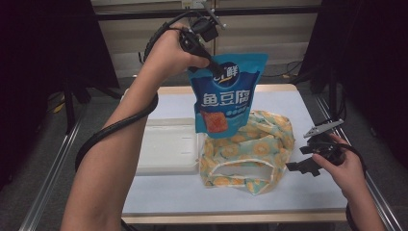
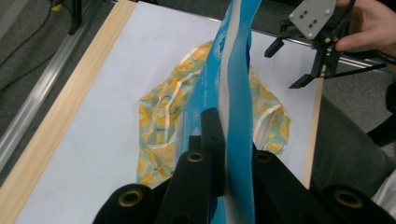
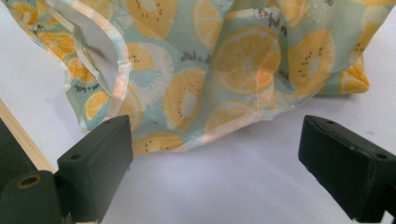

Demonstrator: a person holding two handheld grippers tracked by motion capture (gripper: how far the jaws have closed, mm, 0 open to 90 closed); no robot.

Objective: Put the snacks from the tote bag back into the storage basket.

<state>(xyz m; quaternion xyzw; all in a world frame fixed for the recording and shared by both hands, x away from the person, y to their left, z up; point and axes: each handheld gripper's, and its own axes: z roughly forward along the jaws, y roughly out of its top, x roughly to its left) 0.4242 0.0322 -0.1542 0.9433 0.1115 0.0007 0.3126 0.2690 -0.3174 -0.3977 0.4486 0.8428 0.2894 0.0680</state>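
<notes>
A blue snack pouch (image 1: 226, 96) with white lettering hangs in the air above the table, pinched at its top left corner by my left gripper (image 1: 210, 66). In the left gripper view the jaws are shut on the pouch's edge (image 2: 233, 93), with the left gripper (image 2: 229, 135) looking down along it. Below lies a crumpled fabric bag (image 1: 248, 149) printed with lemon slices, its mouth toward the front. My right gripper (image 1: 297, 159) stands open just right of the bag, low over the table. In the right gripper view (image 3: 215, 163) the bag's hem (image 3: 210, 70) lies just beyond the open jaws.
A white shallow tray (image 1: 168, 147) sits left of the bag on the white table top (image 1: 192, 197). The table has a wooden edge (image 1: 231, 217) and metal rails run along both sides. My right gripper (image 2: 284, 66) also shows far off in the left gripper view.
</notes>
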